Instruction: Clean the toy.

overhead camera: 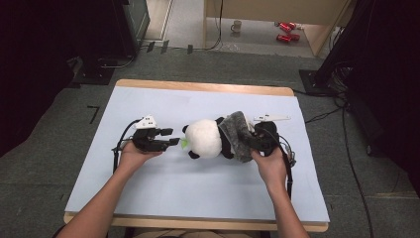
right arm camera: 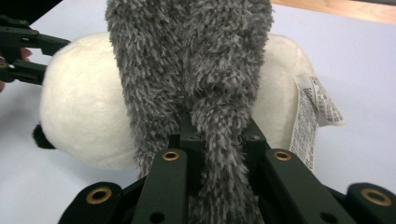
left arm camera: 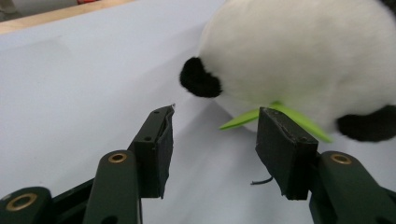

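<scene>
A plush panda (overhead camera: 205, 139) lies on its side in the middle of the light blue table cover, its white head toward my left gripper. Draped over the panda's body is a grey fluffy cloth (overhead camera: 237, 131). My right gripper (overhead camera: 252, 140) is shut on this cloth (right arm camera: 196, 60), pinching a fold of it between its jaws (right arm camera: 217, 133). My left gripper (overhead camera: 173, 137) stands open just left of the panda's head. Nothing lies between its jaws (left arm camera: 215, 122); a green leaf (left arm camera: 243, 119) from the panda (left arm camera: 303, 56) pokes out beside its right pad. A white label (right arm camera: 310, 116) hangs from the panda.
The blue cover (overhead camera: 173, 183) spans the wooden table, with free room in front and on the left. On the floor beyond the table stand a mug (overhead camera: 236, 26) and red items (overhead camera: 286, 30). Dark equipment and cables flank both sides.
</scene>
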A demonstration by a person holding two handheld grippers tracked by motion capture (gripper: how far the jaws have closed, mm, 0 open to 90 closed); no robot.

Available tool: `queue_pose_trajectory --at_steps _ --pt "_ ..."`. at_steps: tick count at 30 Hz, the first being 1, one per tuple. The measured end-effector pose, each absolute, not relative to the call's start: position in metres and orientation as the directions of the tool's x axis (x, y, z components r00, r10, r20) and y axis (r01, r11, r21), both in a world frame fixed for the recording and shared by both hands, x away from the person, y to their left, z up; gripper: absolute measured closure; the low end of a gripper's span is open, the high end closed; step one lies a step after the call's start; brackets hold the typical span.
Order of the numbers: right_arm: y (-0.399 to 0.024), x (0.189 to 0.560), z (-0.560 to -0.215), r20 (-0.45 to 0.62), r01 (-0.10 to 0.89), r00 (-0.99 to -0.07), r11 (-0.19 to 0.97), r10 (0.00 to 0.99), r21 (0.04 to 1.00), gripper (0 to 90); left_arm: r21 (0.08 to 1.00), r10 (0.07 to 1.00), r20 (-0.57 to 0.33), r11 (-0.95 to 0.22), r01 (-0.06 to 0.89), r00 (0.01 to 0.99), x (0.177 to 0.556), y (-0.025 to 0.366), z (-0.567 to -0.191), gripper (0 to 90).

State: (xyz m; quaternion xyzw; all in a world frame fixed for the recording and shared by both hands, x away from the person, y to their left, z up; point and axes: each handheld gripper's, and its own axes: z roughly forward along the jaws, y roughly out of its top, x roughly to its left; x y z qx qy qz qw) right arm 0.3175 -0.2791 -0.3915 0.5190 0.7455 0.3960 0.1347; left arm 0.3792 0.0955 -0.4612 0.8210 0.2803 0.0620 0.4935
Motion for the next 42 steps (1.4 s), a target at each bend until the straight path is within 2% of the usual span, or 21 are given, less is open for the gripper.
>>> queue_pose_trajectory --at_steps 6,10,15,19,29,31,36,38,42 --pt "-0.295 0.319 -0.393 0.229 0.683 -0.397 0.12 0.889 0.721 77.1 0.853 0.474 -0.189 -0.355 0.383 0.86 0.386 0.08 -0.465 46.2" --pt "-0.302 0.318 -0.392 0.214 0.686 -0.375 0.114 0.902 0.718 76.8 0.865 0.429 -0.149 -0.38 0.328 0.891 0.385 0.072 -0.466 44.9" --pt "-0.314 0.318 -0.394 0.221 0.697 -0.354 0.099 0.909 0.711 76.6 0.884 0.35 -0.209 -0.332 0.33 0.913 0.386 0.067 -0.455 44.5" --pt "-0.315 0.318 -0.394 0.226 0.697 -0.358 0.098 0.906 0.71 76.5 0.888 0.287 -0.212 -0.343 0.307 0.934 0.384 0.056 -0.455 40.1" --pt "-0.317 0.32 -0.401 0.223 0.708 -0.343 0.095 0.913 0.7 77.6 0.876 0.223 -0.274 -0.342 0.339 0.935 0.384 0.03 -0.473 33.8" --pt "-0.315 0.32 -0.403 0.223 0.71 -0.346 0.099 0.911 0.697 78.1 0.874 0.21 -0.261 -0.362 0.323 0.942 0.382 0.026 -0.475 38.4" --pt "-0.311 0.32 -0.406 0.247 0.703 -0.364 0.092 0.898 0.705 78.5 0.862 0.247 -0.25 -0.383 0.331 0.936 0.38 0.029 -0.472 65.7" --pt "-0.31 0.32 -0.408 0.265 0.696 -0.369 0.076 0.891 0.714 78.5 0.859 0.257 -0.253 -0.384 0.339 0.933 0.379 0.031 -0.47 72.9" --pt "-0.307 0.321 -0.408 0.285 0.674 -0.38 0.052 0.88 0.737 78.5 0.861 0.281 -0.242 -0.379 0.339 0.929 0.378 0.037 -0.463 79.4"
